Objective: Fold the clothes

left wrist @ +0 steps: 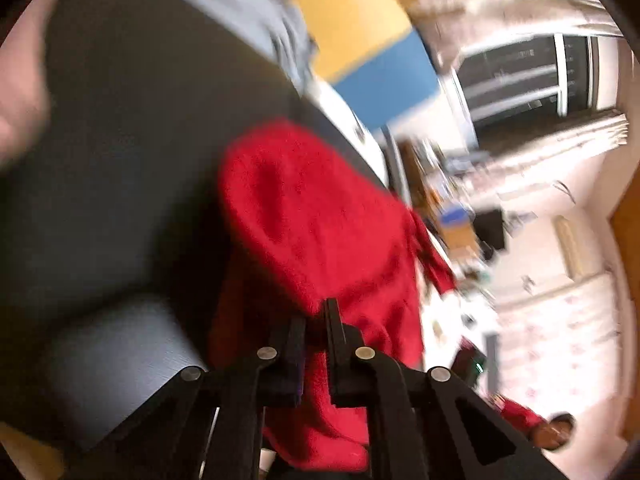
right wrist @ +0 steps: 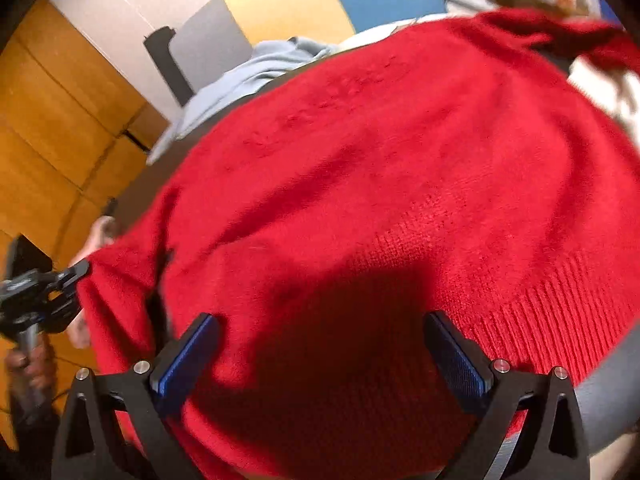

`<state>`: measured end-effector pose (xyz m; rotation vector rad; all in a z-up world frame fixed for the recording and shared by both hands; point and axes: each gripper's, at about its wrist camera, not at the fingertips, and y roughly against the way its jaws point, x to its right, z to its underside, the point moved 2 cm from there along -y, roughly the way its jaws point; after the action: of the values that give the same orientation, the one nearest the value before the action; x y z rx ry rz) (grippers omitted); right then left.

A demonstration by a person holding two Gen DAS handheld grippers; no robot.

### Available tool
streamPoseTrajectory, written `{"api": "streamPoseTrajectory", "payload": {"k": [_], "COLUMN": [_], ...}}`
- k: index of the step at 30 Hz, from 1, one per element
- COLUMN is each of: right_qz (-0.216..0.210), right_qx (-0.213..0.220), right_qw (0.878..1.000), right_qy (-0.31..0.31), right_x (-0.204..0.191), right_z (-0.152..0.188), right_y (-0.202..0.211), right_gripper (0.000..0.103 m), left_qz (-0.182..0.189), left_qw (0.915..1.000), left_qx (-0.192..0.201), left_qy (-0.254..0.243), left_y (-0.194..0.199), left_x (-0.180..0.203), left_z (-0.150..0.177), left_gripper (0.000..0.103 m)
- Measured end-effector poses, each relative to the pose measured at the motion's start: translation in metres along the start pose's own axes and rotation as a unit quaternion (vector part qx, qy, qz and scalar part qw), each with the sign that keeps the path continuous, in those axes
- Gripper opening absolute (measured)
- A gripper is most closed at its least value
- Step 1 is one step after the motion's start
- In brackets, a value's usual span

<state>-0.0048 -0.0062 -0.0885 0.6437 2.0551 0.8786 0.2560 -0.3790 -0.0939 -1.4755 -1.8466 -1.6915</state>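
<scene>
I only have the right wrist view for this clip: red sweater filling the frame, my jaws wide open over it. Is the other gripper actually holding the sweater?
Observer: Yes. In the left wrist view the left gripper is shut on a fold of the red sweater.
Operator: Is that part lying flat?
Observer: No, it hangs bunched in front of the dark table, lifted rather than spread.
Operator: Anything else over there?
Observer: The light blue garment lies at the table's far edge, apart from the sweater. The right gripper is open, gripping nothing.

Bare dark table (left wrist: 120,128) left of red sweater (left wrist: 320,220); grey garment (left wrist: 256,12) beyond.
</scene>
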Motion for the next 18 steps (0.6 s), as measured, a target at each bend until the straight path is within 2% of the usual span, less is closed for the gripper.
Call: {"api": "streamPoseTrajectory", "payload": {"k": [1, 2, 3, 5, 7, 8, 10, 13, 15, 18], "right_qz": [-0.008, -0.017, -0.025, -0.038, -0.05, -0.05, -0.052, -0.05, -0.026, -0.013], "right_qx": [-0.007, -0.014, -0.021, -0.039, -0.058, -0.07, -0.094, -0.127, -0.129, -0.101], "right_qw": [1.0, 1.0, 0.999, 0.998, 0.996, 0.995, 0.992, 0.986, 0.987, 0.992], "right_qy": [0.002, 0.004, 0.009, 0.029, 0.048, 0.056, 0.071, 0.091, 0.09, 0.073], "right_x": [-0.006, -0.012, -0.019, -0.036, -0.051, -0.054, -0.06, -0.067, -0.059, -0.045], "right_z": [-0.001, -0.002, -0.002, 0.002, 0.005, 0.006, 0.009, 0.014, 0.017, 0.015], "right_y": [-0.005, -0.009, -0.014, -0.023, -0.031, -0.031, -0.032, -0.032, -0.026, -0.006], "right_gripper": [0.103, 0.103, 0.103, 0.103, 0.103, 0.103, 0.103, 0.103, 0.103, 0.103], "left_qz": [-0.036, -0.076, -0.1, -0.122, -0.144, -0.137, -0.096, -0.048, -0.036, -0.027], "left_qw": [0.9988, 0.9946, 0.9899, 0.9826, 0.973, 0.9733, 0.984, 0.9979, 0.9992, 0.9995], "left_qx": [0.032, 0.069, 0.096, 0.134, 0.171, 0.176, 0.146, 0.044, 0.016, -0.009], "left_qy": [0.007, 0.019, 0.028, 0.042, 0.056, 0.055, 0.036, 0.001, -0.009, -0.016], "left_y": [0.021, 0.042, 0.058, 0.083, 0.107, 0.111, 0.094, 0.029, 0.002, -0.033], "left_x": [-0.012, -0.024, -0.032, -0.038, -0.044, -0.044, -0.033, -0.01, -0.001, 0.009], "left_z": [-0.015, -0.028, -0.035, -0.042, -0.049, -0.049, -0.043, -0.022, -0.01, 0.006], "left_gripper": [0.007, 0.004, 0.005, 0.021, 0.021, 0.025, 0.031, 0.032, 0.035, 0.037]}}
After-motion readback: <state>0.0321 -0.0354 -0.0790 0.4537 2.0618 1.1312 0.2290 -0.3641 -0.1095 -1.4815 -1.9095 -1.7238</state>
